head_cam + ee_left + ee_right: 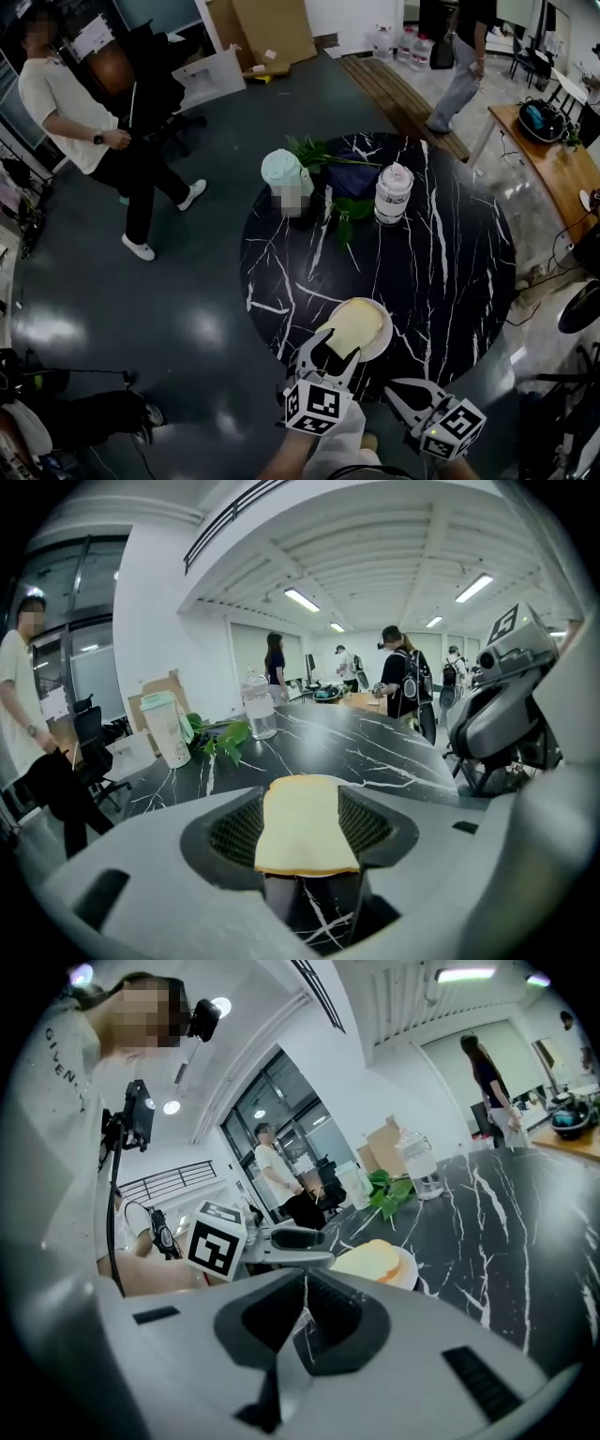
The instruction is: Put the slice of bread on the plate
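The pale slice of bread (352, 324) lies over the white plate (385, 339) at the near edge of the black marble table (441, 272). My left gripper (333, 348) reaches in from below, its jaws on either side of the slice's near end. In the left gripper view the bread (305, 822) fills the span between both pads with no gap, so my left gripper (305, 810) is shut on it. The right gripper view shows the bread (377, 1257) resting on the plate (407, 1275). My right gripper (395, 387) (302, 1312) hangs just off the table's near edge, shut and empty.
A mint-green lidded cup (284, 172), a clear jar (394, 192) and leafy green stems (338, 212) stand at the table's far side. One person (84, 122) stands at the left and another (464, 56) at the far right. A wooden desk (553, 164) is at the right.
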`<state>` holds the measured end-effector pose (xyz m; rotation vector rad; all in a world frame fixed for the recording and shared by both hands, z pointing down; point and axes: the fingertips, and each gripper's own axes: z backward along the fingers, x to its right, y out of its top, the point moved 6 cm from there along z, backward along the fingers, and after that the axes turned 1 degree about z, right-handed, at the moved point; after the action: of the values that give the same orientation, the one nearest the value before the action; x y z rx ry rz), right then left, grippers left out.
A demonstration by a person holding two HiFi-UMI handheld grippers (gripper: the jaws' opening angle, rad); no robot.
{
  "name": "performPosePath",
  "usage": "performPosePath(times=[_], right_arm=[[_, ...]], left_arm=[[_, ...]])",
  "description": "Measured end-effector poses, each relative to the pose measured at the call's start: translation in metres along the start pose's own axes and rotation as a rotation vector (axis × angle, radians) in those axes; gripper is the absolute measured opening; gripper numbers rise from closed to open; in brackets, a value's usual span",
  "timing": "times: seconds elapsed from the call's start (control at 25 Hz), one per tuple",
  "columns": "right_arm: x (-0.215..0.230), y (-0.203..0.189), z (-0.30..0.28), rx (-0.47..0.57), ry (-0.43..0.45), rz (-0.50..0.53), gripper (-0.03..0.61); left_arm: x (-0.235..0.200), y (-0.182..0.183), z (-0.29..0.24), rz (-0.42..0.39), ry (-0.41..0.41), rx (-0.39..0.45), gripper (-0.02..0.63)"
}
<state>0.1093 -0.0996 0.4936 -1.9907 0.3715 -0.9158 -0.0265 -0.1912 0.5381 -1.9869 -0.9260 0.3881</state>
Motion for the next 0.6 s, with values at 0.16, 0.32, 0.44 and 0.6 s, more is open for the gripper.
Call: performPosePath(times=[0.16,0.32,0.44,0.6], right_arm=[[-0.004,0.001,-0.002,-0.006,-0.013,0.071,0.012],[-0.009,0.009,-0.005,0.0,-0.019,0.137,0.011],[-0.016,0.015,-0.006,0.001,-0.013,0.194,0.011],[-0.022,0.023,-0.005,0.014,-0.011,0.236,0.011]], left_arm=[[0.006,0.005,0.017,-0.04,0.034,0.062,0.089],[0.012,0.013,0.034,-0.03,0.032,0.121,0.009],[0.02,0.02,0.047,-0.029,0.026,0.155,0.009],[0.032,0.026,0.064,-0.001,0.014,0.195,0.009]])
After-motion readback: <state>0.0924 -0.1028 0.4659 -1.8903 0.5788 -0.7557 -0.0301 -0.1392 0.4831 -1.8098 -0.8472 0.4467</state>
